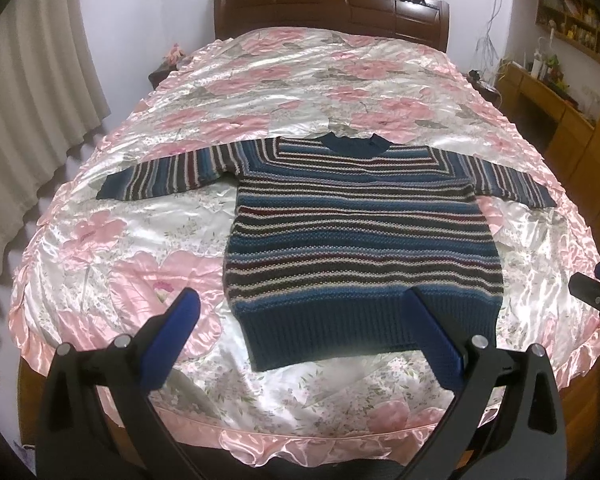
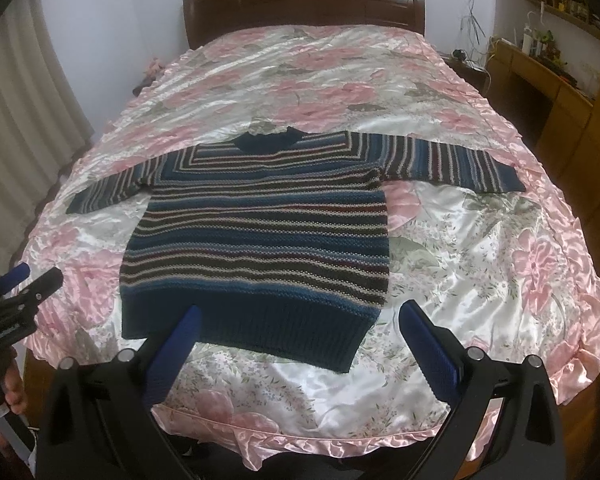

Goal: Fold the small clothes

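Sweater: a striped knit sweater is laid flat on the bed, front up, both sleeves spread sideways, collar toward the headboard.
Bedspread: a glossy pink floral bedspread is seen under it (ruffled at the edges).
Left gripper: held above the hem, jaws wide apart, nothing between them.
Right gripper: held above the hem's right end, jaws likewise spread and empty.

Knitted sweater: blue, dark, white, maroon stripes, navy hem. Satin bedspread: white, pink floral, pink ruffle.
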`<state>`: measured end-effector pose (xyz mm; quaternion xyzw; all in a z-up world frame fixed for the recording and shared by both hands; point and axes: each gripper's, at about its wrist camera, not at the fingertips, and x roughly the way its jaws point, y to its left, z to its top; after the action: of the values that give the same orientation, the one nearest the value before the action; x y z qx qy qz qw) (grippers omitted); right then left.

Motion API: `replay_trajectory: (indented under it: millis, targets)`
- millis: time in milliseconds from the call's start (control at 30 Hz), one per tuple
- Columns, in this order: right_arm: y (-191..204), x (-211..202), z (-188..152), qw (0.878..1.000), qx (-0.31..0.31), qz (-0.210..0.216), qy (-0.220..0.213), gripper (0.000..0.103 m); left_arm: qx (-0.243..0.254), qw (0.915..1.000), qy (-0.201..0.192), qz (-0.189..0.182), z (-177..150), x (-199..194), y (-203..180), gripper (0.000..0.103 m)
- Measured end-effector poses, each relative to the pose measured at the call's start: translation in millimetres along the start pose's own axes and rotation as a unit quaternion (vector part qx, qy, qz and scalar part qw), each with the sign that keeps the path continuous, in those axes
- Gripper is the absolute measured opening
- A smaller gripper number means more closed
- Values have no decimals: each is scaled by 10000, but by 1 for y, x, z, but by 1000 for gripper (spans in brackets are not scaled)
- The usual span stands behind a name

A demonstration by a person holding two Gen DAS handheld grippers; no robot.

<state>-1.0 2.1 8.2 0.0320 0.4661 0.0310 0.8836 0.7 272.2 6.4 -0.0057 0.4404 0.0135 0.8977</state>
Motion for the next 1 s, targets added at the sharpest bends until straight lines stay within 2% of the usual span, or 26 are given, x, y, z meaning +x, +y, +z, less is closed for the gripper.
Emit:
replay_trajectory:
  millis: [1000]
  targets:
    - [-3, 1, 0, 10000, 40, -15, 13, 99, -18, 10000, 15, 19, -3, -2, 1, 100]
